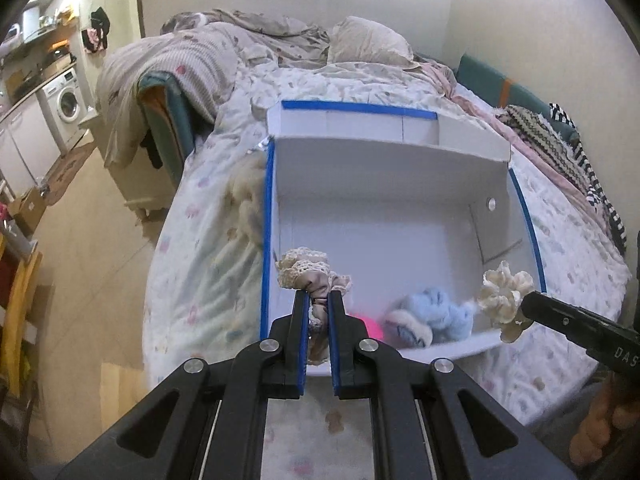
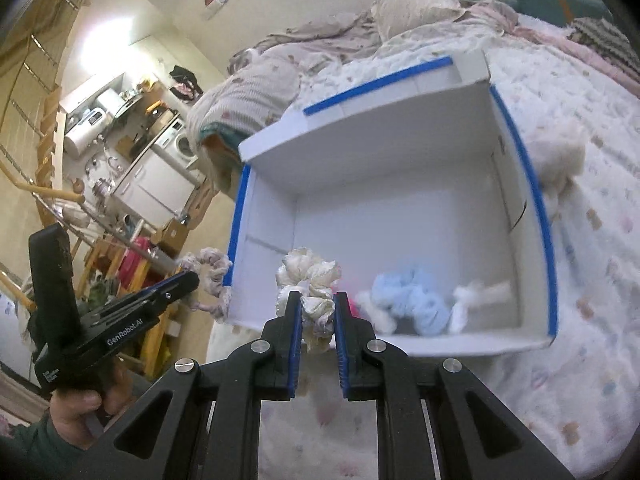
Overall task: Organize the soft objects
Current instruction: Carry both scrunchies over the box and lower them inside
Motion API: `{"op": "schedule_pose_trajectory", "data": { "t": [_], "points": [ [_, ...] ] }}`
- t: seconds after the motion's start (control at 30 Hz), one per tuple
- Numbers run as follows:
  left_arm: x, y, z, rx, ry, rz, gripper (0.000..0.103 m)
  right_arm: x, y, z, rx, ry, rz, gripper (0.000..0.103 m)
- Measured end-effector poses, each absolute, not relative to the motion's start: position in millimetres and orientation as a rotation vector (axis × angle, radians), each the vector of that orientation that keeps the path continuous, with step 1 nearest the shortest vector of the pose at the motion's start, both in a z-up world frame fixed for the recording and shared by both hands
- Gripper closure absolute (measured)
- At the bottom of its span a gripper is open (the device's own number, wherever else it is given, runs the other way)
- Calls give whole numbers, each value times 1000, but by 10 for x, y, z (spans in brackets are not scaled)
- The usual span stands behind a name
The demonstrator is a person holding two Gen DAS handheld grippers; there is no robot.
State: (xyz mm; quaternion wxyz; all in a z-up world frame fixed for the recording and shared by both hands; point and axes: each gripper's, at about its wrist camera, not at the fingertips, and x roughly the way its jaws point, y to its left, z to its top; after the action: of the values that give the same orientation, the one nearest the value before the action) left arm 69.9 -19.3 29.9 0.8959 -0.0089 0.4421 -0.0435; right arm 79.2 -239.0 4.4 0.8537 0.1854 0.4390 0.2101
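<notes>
**A:** Nearest you, your left gripper (image 1: 319, 300) has its blue-padded jaws clamped on a lace-trimmed beige scrunchie (image 1: 308, 276), a gathered satin ring with crocheted edging that bunches up above the fingertips.

**B:** And the other one?

**A:** Your right gripper (image 2: 318, 302) is pinched on a cream scrunchie (image 2: 310, 280), shiny and ruffled, folded between the pads. Both are held over the near edge of the white box (image 1: 384, 172).

**B:** What is around the box?

**A:** It is open-topped cardboard with blue tape along its rims, sitting on a bed sheet (image 1: 208, 240) printed with small pastel shapes. Inside, at the near wall, you have a fluffy light-blue scrunchie (image 1: 434, 308), something bright pink (image 1: 370, 326) partly hidden behind your left jaws, and, in the right wrist view, a blurred white fuzzy piece (image 2: 476, 296) just right of the blue one.

**B:** Anything in the way?

**A:** A cream fluffy plush (image 1: 246, 192) lies on the sheet, touching the box's left wall from outside. At the far end you have a rumpled quilt (image 1: 256, 40) and a pillow (image 1: 368, 40); a striped knit (image 1: 560, 144) lies along the right edge. Well apart on the left, across the floor, stands a washing machine (image 1: 68, 100). The box's interior beyond the near wall is bare card.
</notes>
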Motion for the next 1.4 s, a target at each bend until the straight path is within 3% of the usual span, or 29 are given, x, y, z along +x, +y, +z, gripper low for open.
{"op": "schedule_pose_trajectory", "data": {
  "t": [0.27, 0.53, 1.4],
  "points": [
    [1089, -382, 291, 24, 912, -104, 95, 1143, -2574, 34, 411, 890, 389, 86],
    [1310, -410, -74, 72, 935, -73, 95, 1307, -2650, -200, 430, 912, 346, 86],
    [1461, -494, -515, 65, 1024, -115, 92, 1505, -2375, -590, 292, 1047, 337, 86]
  ]
}}
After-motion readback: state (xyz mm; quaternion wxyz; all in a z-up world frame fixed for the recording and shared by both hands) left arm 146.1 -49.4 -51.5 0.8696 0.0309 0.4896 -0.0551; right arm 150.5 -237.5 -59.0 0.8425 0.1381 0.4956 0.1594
